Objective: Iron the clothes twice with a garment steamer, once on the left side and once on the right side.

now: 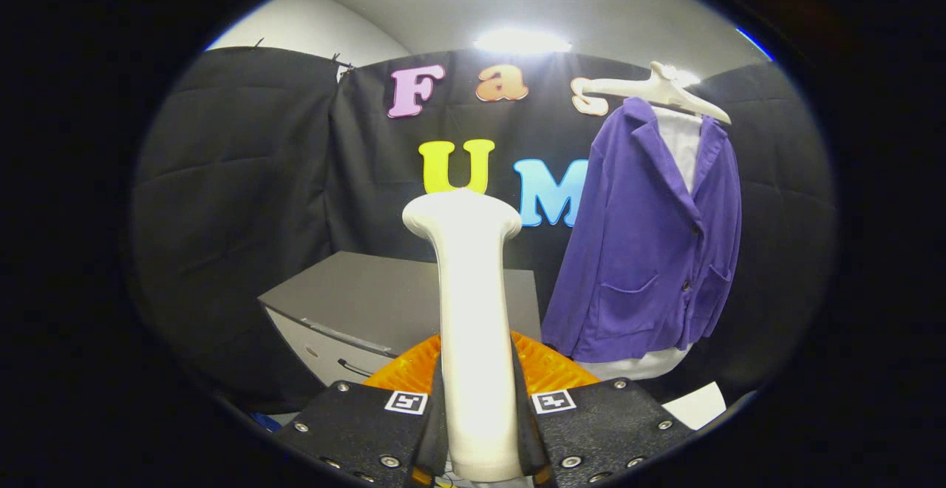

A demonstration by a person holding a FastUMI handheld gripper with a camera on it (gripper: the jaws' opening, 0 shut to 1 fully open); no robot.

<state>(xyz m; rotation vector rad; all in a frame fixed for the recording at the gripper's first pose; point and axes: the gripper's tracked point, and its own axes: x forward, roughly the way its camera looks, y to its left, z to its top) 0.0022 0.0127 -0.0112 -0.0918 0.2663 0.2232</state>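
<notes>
- We hold the steamer (473, 310) by its handle; the fingers of our gripper (479, 418) press on it from both sides, so the grasp is closed and firm
- The steamer stands upright between the fingers, its wide head on top and turned away from us, we think so that the steam side can meet the cloth
- The jacket (650, 251) hangs on a hanger (654, 89) to the right and farther off, well apart from the steamer head; a white shirt (684, 144) shows inside its collar
- It hangs free and open to the front, which makes both sides easy to reach
- A grey cabinet (384, 303) stands far behind the steamer, to the left of the jacket
- An orange thing (550, 370), ribbed, lies just beyond the fingers; we cannot tell what it is
- As we judge, no pass over the jacket is begun: the steamer must first go right and forward to the left side of the jacket
</notes>
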